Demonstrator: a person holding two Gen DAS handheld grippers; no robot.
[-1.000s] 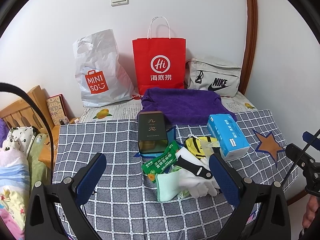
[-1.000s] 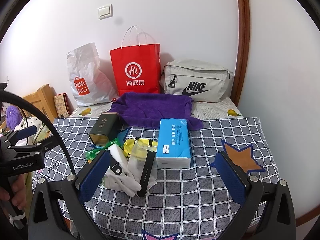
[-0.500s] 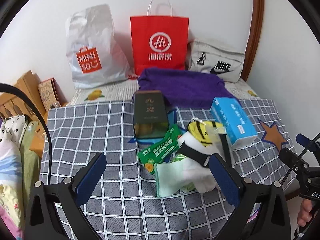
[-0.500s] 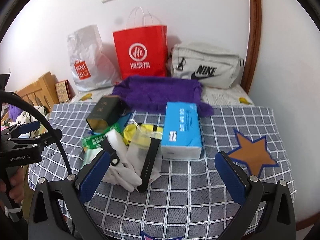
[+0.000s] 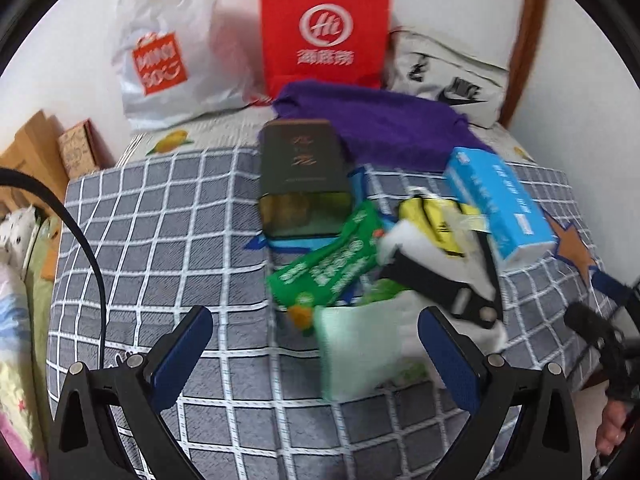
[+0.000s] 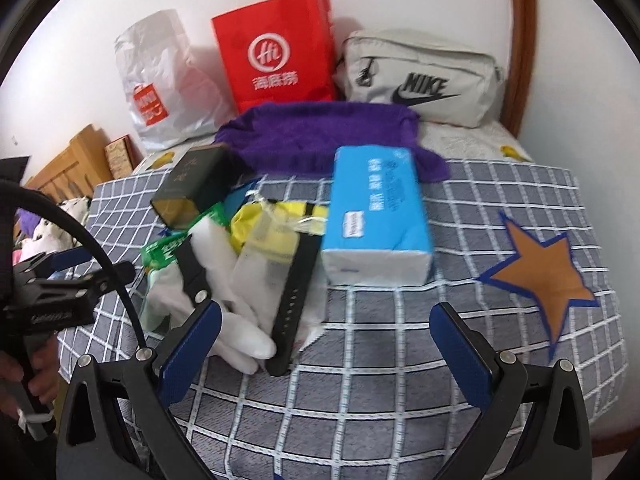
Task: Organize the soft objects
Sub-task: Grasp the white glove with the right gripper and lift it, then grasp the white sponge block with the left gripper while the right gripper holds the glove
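The left gripper (image 5: 316, 348) was wide open and held nothing; it hung over the near edge of the bed (image 5: 160, 240), and the pale green cloth (image 5: 352, 348) lay just between its two fingers, so this cloth was probably the first thing to take. The right gripper (image 6: 324, 344) was also wide open and empty, above the near edge more to the right, with the white glove (image 6: 236, 312) just beside its left finger.

The soft things lay in one loose heap near the middle of the bed, on the grey checked cover. A black strap (image 6: 294, 292) lay across the glove and touched it, so it may be dragged along if the glove is lifted. Behind them were a yellow pouch (image 6: 256, 224), a green packet (image 5: 332, 264) and a dark tin (image 5: 300, 176), and the blue tissue pack (image 6: 376, 216) lay to the right of the heap, touching it.

At the far edge, against the wall, a purple towel (image 6: 320, 136) was spread in front of a red paper bag (image 6: 276, 60), a white plastic bag (image 6: 168, 80) and a grey Nike bag (image 6: 420, 76). In my judgement these bags were put there to receive the sorted things, and the sorting was not yet begun.
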